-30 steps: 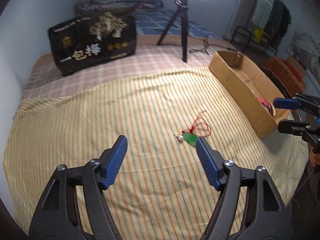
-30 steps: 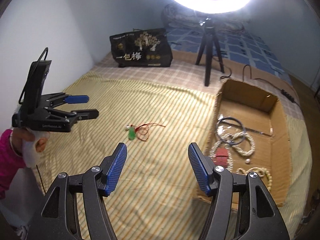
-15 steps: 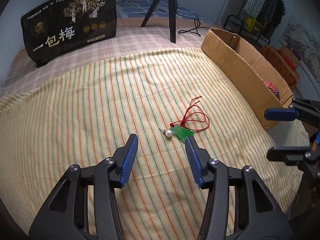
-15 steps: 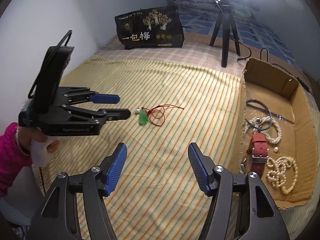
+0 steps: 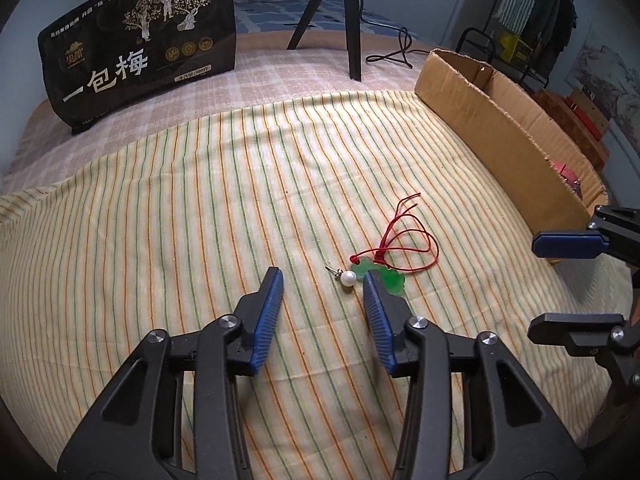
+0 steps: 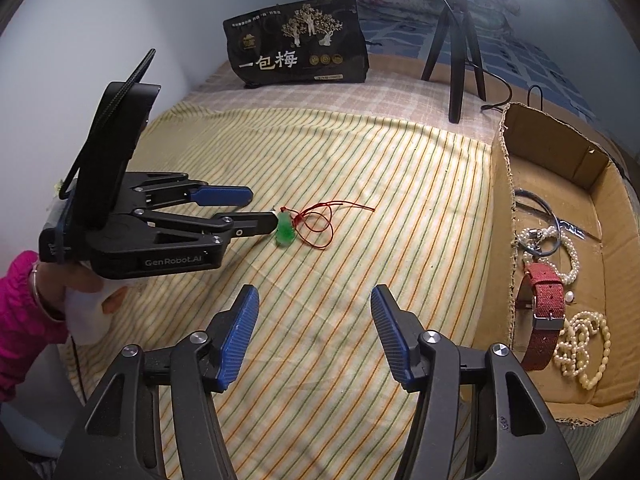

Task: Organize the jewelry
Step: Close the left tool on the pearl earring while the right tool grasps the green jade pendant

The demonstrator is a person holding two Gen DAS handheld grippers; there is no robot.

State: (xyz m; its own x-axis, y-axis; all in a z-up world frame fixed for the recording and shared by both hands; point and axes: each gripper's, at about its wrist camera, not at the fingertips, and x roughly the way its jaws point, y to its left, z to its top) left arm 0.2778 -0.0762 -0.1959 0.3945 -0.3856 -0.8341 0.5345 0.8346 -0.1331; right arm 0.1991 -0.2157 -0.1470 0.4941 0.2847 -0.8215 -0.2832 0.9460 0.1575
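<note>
On the bed, nearest the cameras: left gripper (image 5: pixel 322 278) and right gripper (image 6: pixel 314 294), black plastic arms with ribbed blue pads, both tilted down over the cloth.
Left fingers: closing, nothing pinched; the pearl earring (image 5: pixel 346 279) lies between the tips, and the right-hand tip sits just beside the green pendant (image 5: pixel 394 279), touching or not I cannot tell.
Right fingers: closing too, with only bare cloth between them.
Holder: a hand (image 6: pixel 86 300) in a pink sleeve grips the left tool's handle.
Surface: yellow striped cloth (image 5: pixel 200 208), thin green and orange lines, soft, lightly wrinkled, spread over a pink checked blanket (image 5: pixel 260 68).
Pendant: glossy green stone, rounded lobes, lying flat on the stripes near the middle of the cloth.
Cord: thin red cord (image 5: pixel 404 236) looped loosely beyond the pendant, loose ends pointing away.
Earring: one round white pearl on a short metal post, just beside the pendant.
Box: shallow cardboard box (image 6: pixel 510 216) with rough torn edges, to the right of the cloth.
Box contents: pearl strands (image 6: pixel 580 344), a red woven watch strap (image 6: pixel 542 300), a dark bangle (image 6: pixel 540 216).
Further back: black printed bag (image 6: pixel 296 52), glossy with gold trees and white characters, standing on the blanket.
Beside it: black tripod (image 6: pixel 456 40) with a trailing cable.
Farthest: pale blue wall (image 6: pixel 80 40), folded bedding, and clothes on a rack (image 5: pixel 532 8).
</note>
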